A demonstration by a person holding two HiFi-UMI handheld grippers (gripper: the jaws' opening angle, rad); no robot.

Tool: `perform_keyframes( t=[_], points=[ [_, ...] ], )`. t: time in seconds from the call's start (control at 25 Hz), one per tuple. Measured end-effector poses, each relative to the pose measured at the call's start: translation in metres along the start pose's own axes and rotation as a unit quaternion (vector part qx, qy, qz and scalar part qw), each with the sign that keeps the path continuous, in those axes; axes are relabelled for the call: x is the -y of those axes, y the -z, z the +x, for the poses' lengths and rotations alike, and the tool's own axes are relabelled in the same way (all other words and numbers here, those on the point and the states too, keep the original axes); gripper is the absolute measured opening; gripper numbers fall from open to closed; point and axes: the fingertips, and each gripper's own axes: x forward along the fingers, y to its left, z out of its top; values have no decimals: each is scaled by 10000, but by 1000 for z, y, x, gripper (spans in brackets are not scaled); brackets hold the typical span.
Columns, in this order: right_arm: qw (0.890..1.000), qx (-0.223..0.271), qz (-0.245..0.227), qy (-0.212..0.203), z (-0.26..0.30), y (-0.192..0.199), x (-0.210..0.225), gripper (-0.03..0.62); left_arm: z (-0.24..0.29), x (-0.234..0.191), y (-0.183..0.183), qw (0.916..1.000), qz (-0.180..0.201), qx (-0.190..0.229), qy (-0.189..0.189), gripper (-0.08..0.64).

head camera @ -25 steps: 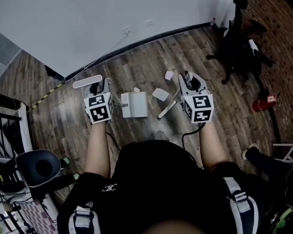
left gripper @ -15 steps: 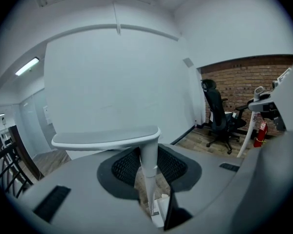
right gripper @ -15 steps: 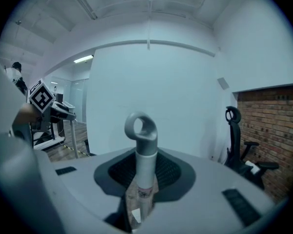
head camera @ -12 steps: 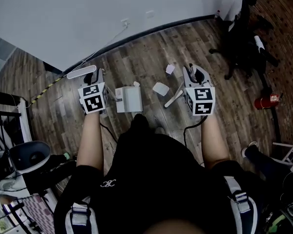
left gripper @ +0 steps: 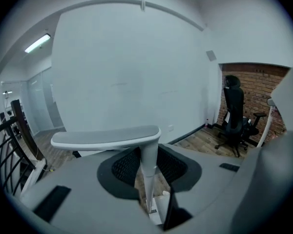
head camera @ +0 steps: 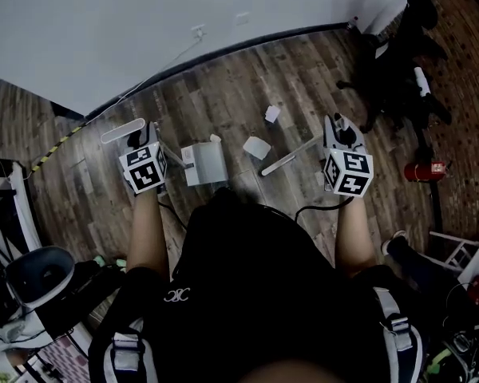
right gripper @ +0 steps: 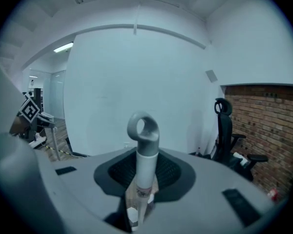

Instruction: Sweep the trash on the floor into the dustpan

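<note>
- Between the shut jaws of the left claw (left gripper: 149, 179): the thin white stem of a long-handled white plastic dustpan (head camera: 205, 164), its flat grey crossbar grip (left gripper: 105, 138) above the jaws.
- Right claw (right gripper: 144, 179): clamped on the white broom handle (right gripper: 146, 162), just below its grey loop (right gripper: 143, 127).
- Dustpan tray: down at the dark wood-plank floor (head camera: 247, 86), right of the left claw.
- Trash: a white paper scrap (head camera: 257, 147) between the tray and the broom head (head camera: 273, 166); a smaller scrap (head camera: 272, 113) nearer the wall.

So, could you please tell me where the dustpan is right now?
In the head view the dustpan sits on the wooden floor left of centre, just right of the left gripper, with a white paper scrap on its right.
</note>
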Motion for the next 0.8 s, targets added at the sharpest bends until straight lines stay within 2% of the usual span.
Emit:
perform_keyframes(
  t=[0.24,0.52,0.72,0.8],
  points=[
    [9980,-261,232,521,42,-9,5,94,47,-34,26,9991,-293,-313,12,107],
    [9947,-240,337,943,100,-47,17,94,103,-60,43,9973,-428,-600,13,107],
    [9937,-206,373,1036,147,-69,27,94,130,-69,66,9950,-513,-835,-209,107],
    [9915,-195,459,1205,164,-72,39,94,137,-70,76,9936,-563,-937,-280,107]
  ],
)
